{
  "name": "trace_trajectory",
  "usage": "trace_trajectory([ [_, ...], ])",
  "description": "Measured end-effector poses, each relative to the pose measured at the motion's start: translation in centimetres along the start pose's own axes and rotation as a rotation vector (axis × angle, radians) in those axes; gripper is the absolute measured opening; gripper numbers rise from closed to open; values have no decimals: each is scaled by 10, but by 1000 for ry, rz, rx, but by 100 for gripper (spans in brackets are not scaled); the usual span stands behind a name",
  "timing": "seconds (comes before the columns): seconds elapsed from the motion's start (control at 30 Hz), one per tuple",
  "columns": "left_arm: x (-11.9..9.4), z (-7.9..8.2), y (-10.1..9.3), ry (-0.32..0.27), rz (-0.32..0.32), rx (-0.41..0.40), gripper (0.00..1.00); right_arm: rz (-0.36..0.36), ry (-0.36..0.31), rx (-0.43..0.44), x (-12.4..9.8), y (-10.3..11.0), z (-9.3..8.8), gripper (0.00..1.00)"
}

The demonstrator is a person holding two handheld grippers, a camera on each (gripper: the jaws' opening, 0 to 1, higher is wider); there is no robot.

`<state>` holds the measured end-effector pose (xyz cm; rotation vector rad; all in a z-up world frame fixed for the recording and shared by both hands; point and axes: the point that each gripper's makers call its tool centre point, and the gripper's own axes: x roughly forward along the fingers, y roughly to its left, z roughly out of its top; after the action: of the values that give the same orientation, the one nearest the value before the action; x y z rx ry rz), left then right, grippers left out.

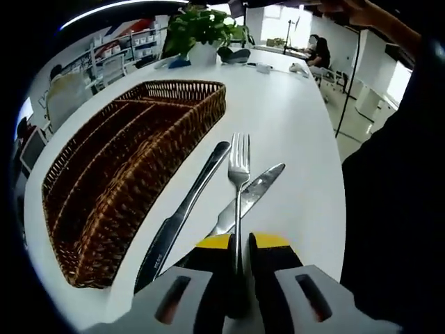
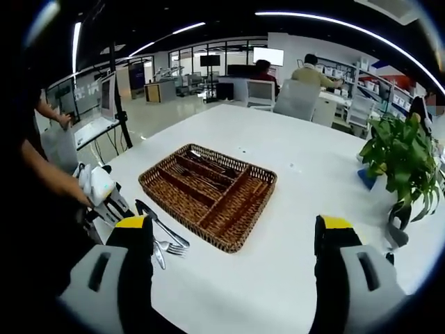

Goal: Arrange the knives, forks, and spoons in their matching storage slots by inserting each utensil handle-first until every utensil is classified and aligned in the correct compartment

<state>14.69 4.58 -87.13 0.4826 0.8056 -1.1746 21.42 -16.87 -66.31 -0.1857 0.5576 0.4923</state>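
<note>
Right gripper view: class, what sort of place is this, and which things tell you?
Probably an open-plan office or lab. People sit at desks with a monitor behind the long white table, under ceiling strip lights; a potted plant stands on it.

No readable text; marking on knife (image 1: 182, 216) blade illegible.
</note>
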Motion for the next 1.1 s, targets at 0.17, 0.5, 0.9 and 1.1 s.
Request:
trace_trajectory([
  [0.17, 2, 1, 4, -2, 16, 29, 8, 1, 3, 1, 1, 0, -1, 100],
  [0.5, -4, 7, 2, -32, 5, 108, 2, 16, 1, -9, 4, 4, 2, 100],
  [0.9, -13, 16, 4, -48, -15, 113, 2, 60, 7, -47, 11, 22, 5, 100],
  [1.1, -22, -3, -5, -78, -37, 113, 2, 55, 5, -53, 8, 19, 5, 100],
])
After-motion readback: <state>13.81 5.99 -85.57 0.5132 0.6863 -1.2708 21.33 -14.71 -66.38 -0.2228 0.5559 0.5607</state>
